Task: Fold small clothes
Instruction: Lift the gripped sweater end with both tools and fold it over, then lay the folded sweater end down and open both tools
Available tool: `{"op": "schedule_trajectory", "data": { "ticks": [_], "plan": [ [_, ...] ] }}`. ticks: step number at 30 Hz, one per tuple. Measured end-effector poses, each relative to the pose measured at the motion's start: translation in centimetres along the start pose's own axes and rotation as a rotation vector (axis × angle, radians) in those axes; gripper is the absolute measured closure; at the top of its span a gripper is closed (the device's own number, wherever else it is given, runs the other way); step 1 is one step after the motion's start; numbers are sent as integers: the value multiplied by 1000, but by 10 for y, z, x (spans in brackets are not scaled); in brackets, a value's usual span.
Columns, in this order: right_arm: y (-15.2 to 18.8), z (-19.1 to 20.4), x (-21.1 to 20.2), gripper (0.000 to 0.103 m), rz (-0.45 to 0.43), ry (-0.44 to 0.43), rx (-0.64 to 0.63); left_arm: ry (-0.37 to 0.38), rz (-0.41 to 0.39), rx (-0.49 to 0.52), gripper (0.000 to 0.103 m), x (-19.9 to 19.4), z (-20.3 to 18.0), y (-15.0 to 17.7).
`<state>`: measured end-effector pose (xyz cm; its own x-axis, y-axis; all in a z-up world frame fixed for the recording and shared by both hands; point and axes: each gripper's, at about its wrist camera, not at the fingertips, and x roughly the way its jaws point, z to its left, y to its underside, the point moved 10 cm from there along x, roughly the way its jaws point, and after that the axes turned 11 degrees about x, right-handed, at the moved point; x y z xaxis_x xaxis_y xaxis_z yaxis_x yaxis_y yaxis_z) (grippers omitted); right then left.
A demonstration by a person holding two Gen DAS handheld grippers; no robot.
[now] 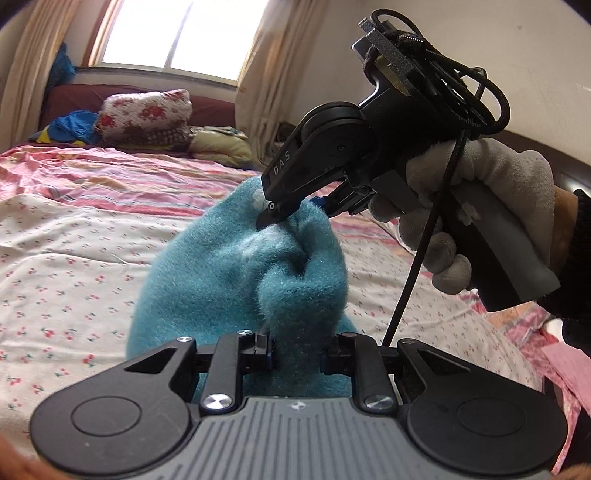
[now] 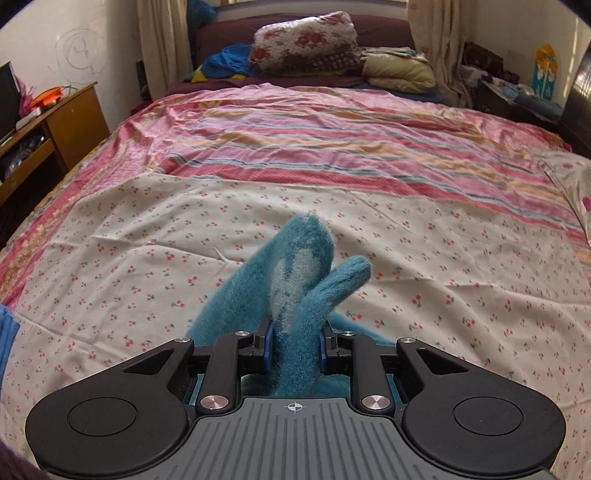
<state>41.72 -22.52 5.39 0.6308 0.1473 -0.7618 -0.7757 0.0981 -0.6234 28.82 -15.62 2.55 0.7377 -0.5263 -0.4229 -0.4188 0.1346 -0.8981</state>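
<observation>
The fuzzy teal knitted garment [image 1: 236, 273] is held up above the cherry-print white bedsheet [image 2: 147, 236]. The left gripper [image 1: 297, 350] has its jaws closed on the garment's lower fold. The right gripper [image 2: 295, 343], held in a grey-gloved hand [image 1: 476, 206], pinches the upper bunch between narrowly parted fingers. Beyond the sheet lies a pink striped bedcover [image 2: 332, 136], then a floral pillow [image 2: 306, 37].

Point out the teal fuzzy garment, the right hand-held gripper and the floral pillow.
teal fuzzy garment [image 1: 221, 273]: left wrist view, its bunched middle.
right hand-held gripper [image 1: 291, 210]: left wrist view, fingertips clamped on the garment.
floral pillow [image 2: 306, 35]: right wrist view, its front face at the bed's head.
</observation>
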Motion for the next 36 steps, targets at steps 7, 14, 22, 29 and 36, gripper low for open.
{"op": "schedule_trajectory", "data": {
  "ticks": [7, 14, 22, 29, 36],
  "plan": [
    [11, -35, 10, 82, 19, -18, 64, 18, 39, 31, 77, 16, -19, 3],
    [23, -66, 11, 82, 15, -70, 154, 11, 60, 105, 77, 24, -41, 9],
    [44, -104, 7, 82, -6, -142, 291, 15, 71, 202, 77, 28, -69, 22],
    [66, -135, 21, 82, 9, -152, 383, 16, 102, 263, 77, 44, -85, 37],
    [80, -154, 29, 79, 7, -161, 444, 15, 121, 300, 77, 54, -99, 47]
  ]
}}
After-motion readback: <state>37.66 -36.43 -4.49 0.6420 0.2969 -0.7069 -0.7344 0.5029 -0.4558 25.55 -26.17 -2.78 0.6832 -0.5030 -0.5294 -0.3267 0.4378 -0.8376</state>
